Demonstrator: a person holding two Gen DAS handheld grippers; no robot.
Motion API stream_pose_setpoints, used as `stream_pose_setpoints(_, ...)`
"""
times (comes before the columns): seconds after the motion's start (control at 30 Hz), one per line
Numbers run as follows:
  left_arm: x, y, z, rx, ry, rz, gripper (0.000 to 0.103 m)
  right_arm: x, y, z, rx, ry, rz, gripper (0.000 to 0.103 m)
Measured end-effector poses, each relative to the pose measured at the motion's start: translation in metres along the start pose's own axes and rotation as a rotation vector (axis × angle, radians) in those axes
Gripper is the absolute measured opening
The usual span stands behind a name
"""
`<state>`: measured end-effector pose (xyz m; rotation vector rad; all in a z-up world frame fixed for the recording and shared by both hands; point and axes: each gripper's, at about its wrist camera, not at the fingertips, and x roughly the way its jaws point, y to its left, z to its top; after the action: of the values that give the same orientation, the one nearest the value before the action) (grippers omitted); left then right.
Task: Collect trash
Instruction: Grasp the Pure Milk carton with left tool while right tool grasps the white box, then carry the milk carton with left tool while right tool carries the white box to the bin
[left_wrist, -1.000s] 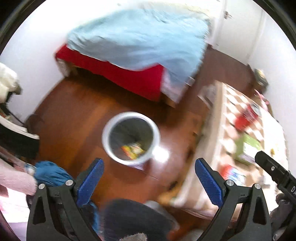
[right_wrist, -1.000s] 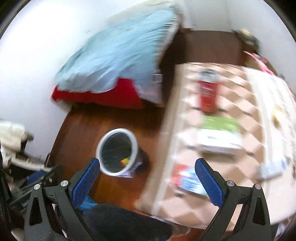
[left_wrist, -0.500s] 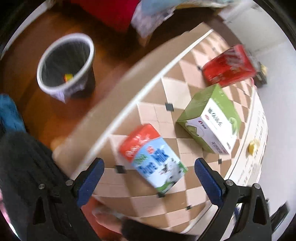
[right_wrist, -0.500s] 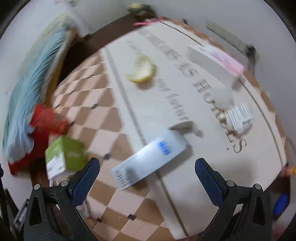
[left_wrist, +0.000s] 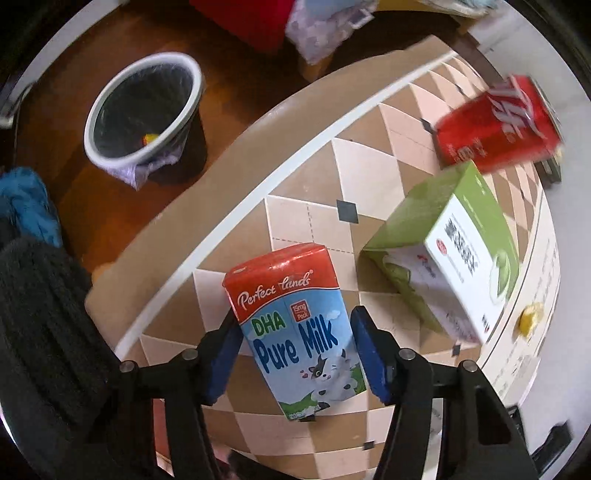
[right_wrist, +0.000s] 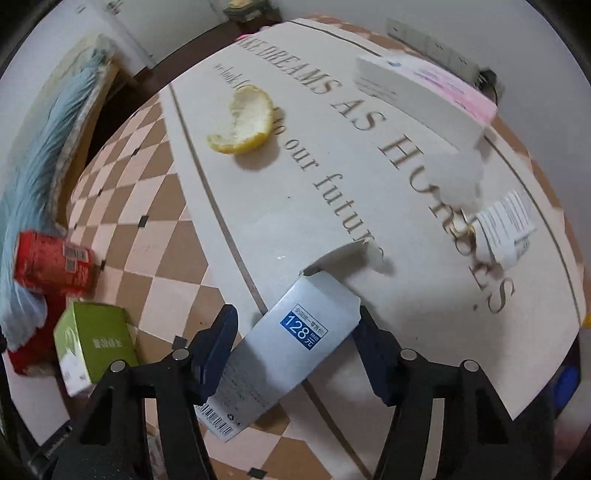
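Cardboard milk carton (left_wrist: 295, 325) lies at near table (left_wrist: 295, 177) edge, bracketed by left gripper (left_wrist: 295, 354) w/ pads barely touching, right gripper (right_wrist: 291, 350) likewise astride grey box (right_wrist: 284, 350); weak, skewed pinches could drop both short of bin (left_wrist: 144, 110) far left.

On the worktop (left_wrist: 295, 173), a milk carton (left_wrist: 295, 325) is lying between the left tongs' (left_wrist: 295, 350) fingers, a box (left_wrist: 450, 258) sitting to its right, a can (left_wrist: 495, 125) behind that. A bin (left_wrist: 144, 110) is standing on the floor (left_wrist: 92, 199) to the left. A flat box (right_wrist: 284, 350) is lying between the right tongs' (right_wrist: 295, 350) fingers, a peel (right_wrist: 243, 122) lying behind it.
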<state>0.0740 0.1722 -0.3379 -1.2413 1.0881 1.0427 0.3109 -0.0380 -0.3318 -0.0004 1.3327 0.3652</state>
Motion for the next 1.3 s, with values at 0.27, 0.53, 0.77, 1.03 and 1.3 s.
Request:
stream_pose_setpoints(0.27,-0.023,-0.009,-0.02,0.355,-0.094,0.088,0.055,-0.008,0.009,-0.015,-0.272,0.07,0.075,0.042)
stream_pose_setpoints(0.53,-0.009,-0.011,-0.043,0.553,-0.053,0.149,0.055,0.001,0.026,-0.042,-0.493,0.169,-0.003,0.044)
stream_pose_setpoints(0.77,-0.001,-0.009,-0.043,0.517,-0.048,0.138,0.052,0.008,0.047,-0.065,-0.52,0.17,-0.063,0.072)
stream_pose_setpoints(1.03,-0.03,-0.007,-0.044,0.554,-0.169,0.139,0.046,-0.01,0.059,-0.094,-0.58,0.046,-0.073,0.037)
stream_pose_setpoints(1.3,-0.122,0.014,-0.024,0.559,-0.334,0.026,0.046,-0.09,0.104,-0.099,-0.657,-0.076,0.089,0.037)
